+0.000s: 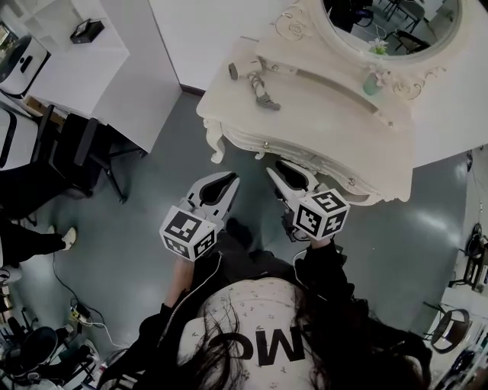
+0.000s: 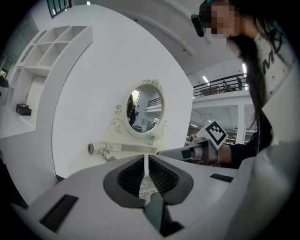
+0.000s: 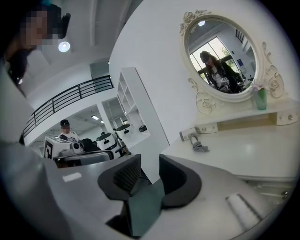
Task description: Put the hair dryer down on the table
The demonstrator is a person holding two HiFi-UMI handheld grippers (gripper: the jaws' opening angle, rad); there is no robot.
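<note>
**A:** Step in hand?

**B:** Put-down looks done, in my judgement. The hair dryer lies on the dressing table, toward its left end in the head view. Its cord is bunched beside it. Both grippers sit short of the table's front edge, well apart from the dryer.

**A:** Fingers?

**B:** Left gripper: fingers all but together, thin slit only, nothing in it. Right gripper: fingers partway apart, gap empty.

**A:** Next move?

**B:** Prob. none on the dryer itself. Keep both grippers clear of the table edge and the cord.

**A:** Not verifiable?

**B:** Dryer is small in all views, so can't tell nozzle direction or whether it's plugged in. Table legs are mostly hidden under the top. Mirror is cut off at the head view's top edge. The person's head and shoulders block the floor below the grippers.
</note>
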